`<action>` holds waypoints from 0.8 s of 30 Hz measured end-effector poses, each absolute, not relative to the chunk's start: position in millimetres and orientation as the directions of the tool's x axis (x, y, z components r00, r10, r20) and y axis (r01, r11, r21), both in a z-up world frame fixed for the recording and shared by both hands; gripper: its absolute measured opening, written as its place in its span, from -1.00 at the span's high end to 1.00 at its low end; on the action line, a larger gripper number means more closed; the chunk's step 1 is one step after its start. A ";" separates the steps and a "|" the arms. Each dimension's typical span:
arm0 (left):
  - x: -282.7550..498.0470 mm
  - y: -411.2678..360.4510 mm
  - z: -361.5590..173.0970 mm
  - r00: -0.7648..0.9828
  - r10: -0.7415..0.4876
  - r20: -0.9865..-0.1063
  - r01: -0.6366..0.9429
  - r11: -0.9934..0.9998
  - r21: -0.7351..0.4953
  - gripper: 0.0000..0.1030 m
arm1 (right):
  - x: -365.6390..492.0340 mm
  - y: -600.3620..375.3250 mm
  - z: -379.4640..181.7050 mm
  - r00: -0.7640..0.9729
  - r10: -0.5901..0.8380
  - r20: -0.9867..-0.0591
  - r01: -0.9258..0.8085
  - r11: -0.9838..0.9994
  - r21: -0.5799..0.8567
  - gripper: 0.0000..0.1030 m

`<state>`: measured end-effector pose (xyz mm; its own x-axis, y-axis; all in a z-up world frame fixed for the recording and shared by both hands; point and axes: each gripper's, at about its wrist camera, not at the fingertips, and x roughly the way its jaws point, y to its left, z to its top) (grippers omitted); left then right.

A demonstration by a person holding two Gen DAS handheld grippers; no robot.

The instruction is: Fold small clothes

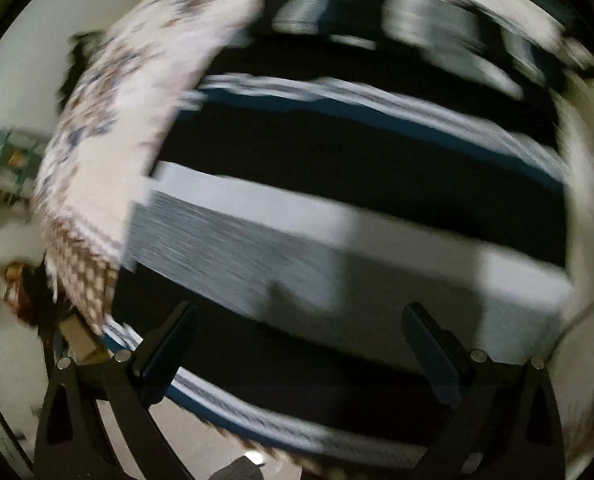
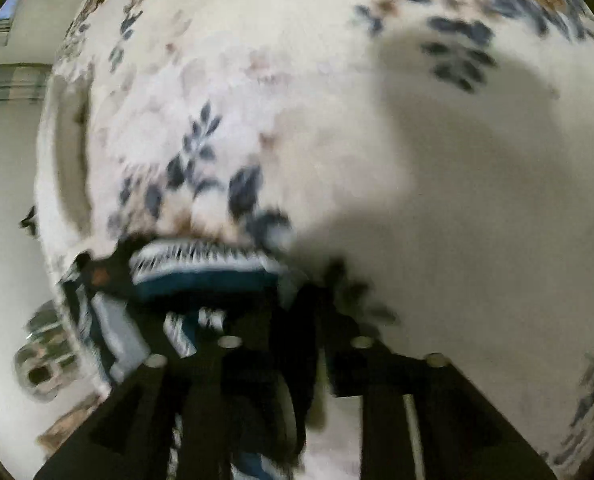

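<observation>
On the floral bedspread (image 2: 297,100) lies the striped garment (image 1: 337,152); the left gripper (image 1: 297,344) hovers over it, jaws apart, while the right gripper (image 2: 293,344) has its jaws clamped on the garment's dark edge

Striped garment (image 1: 337,216) flat on the floral bedspread (image 1: 109,128), bedspread beyond its left edge, left tool (image 1: 301,344) above it.

Striped garment (image 1: 337,216) is soft matt cloth; floral bedspread (image 2: 297,100) looks matt fabric; tongs (image 1: 297,344) matt black plastic
</observation>
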<state>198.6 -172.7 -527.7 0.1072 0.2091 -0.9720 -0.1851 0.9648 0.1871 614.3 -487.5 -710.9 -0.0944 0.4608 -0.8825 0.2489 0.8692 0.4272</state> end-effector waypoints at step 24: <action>146.9 -325.6 -577.2 0.062 0.000 -0.998 0.111 0.994 0.007 0.91 | 613.9 -511.5 -756.7 -0.066 0.716 -0.695 0.434 0.648 0.626 -0.15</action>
<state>146.9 -325.6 -577.2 0.0622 0.0000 -0.9981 0.1111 0.9938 0.0069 613.9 -511.5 -756.7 -0.0659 0.7157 -0.6953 0.4338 0.6481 0.6259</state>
